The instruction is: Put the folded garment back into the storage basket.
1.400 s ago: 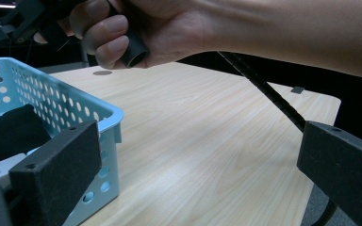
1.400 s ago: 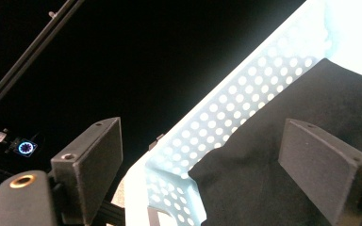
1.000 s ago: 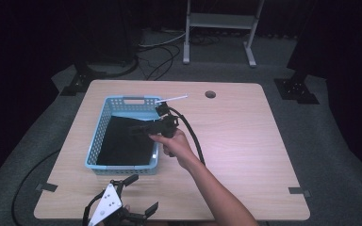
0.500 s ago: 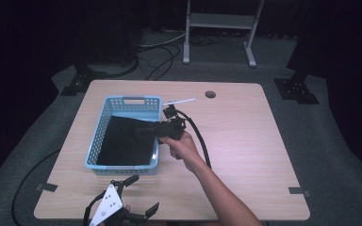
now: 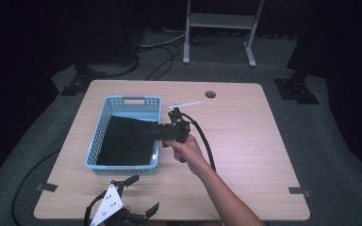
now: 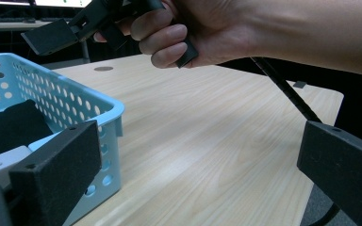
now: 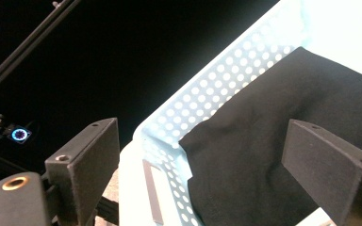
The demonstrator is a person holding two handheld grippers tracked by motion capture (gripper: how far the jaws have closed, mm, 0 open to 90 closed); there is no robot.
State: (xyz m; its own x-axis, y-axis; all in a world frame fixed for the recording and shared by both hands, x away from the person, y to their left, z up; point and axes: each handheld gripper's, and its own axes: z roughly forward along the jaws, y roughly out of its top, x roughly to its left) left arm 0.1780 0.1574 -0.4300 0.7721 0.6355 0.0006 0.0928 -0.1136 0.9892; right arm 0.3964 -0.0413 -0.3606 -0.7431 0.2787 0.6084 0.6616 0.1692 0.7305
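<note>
1. The right gripper (image 5: 147, 133) has moved back toward the person over the last second: it was at the far right corner of the blue basket (image 5: 104, 115), and now hangs over the basket's right wall, about halfway along it.
2. Its jaws point left across the basket, spread wide, with nothing between them. The right gripper view confirms it: both pads are apart, with the black cloth (image 7: 283, 141) in the gap but farther off, not touched.
3. The black cloth (image 5: 122, 143) is where it was a second ago: lying in the basket, covering most of the floor, with its far right corner riding up against the right wall.
4. The left gripper (image 5: 139, 212) is parked at the near table edge, in front of the basket, unchanged. Its jaws are spread and empty. The left gripper view looks past its own pads at the basket's near corner (image 6: 99, 108) and at the hand (image 6: 202, 28) holding the right gripper above the table (image 6: 207, 141).
5. The white strip (image 5: 185, 104) on the table beyond the basket is untouched.
6. My read: this is the approach phase. The right gripper is lining up over the cloth's raised edge by the wall, and no grasp has been made yet.
7. The likely next move is to drop the jaws onto that edge, then close. One risk is a pad catching the basket wall instead of the fabric.
</note>
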